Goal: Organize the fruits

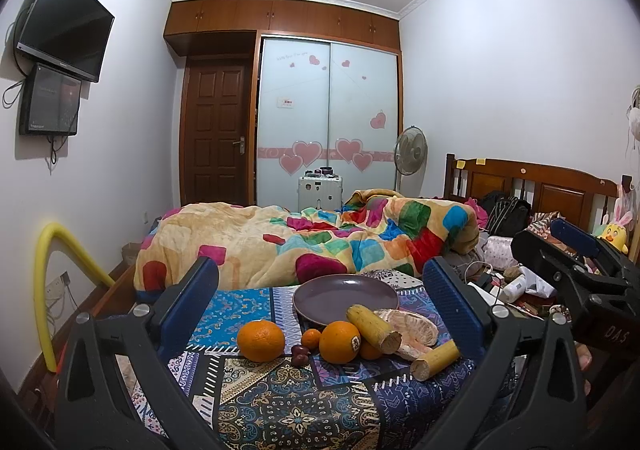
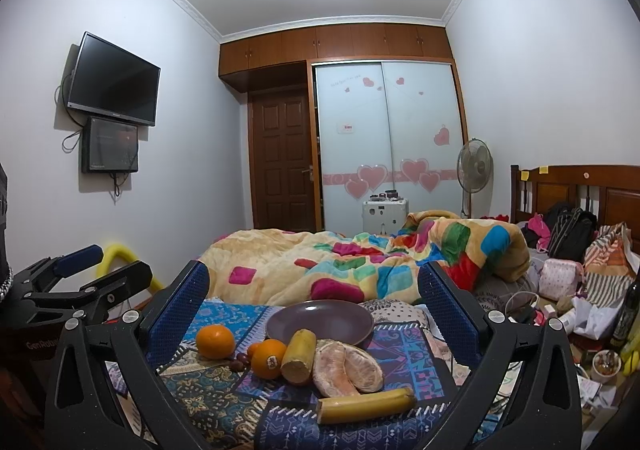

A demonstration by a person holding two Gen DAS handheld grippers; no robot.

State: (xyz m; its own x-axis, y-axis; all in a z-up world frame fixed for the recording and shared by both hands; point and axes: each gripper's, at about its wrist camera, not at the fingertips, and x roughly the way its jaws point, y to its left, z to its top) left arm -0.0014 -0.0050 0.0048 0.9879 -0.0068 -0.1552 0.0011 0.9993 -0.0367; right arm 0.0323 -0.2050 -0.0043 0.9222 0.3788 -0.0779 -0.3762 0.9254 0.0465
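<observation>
Right wrist: round matte plate [image 2: 320,320], ribbed gripper [image 2: 313,302] pads.

Both my wrist cameras sit low and close, facing 12 o'clock over the purple plate [image 1: 345,292] [image 2: 320,320]. They share the fruit (my right camera stands further right).

**Item count, patterned cloth**

Large oranges: 2, one plain [image 1: 261,341], one stickered [image 1: 339,342]. Small mandarins: 2 [image 1: 311,339], [image 1: 369,351]. Banana pieces: 2 [image 1: 374,328], [image 1: 435,360]. Peeled pomelo segments: 1 cluster [image 2: 347,367]. Dark red small fruits: 2 or 3, cannot tell [image 1: 299,355]. Purple plates: 1 [image 1: 345,296].
</observation>
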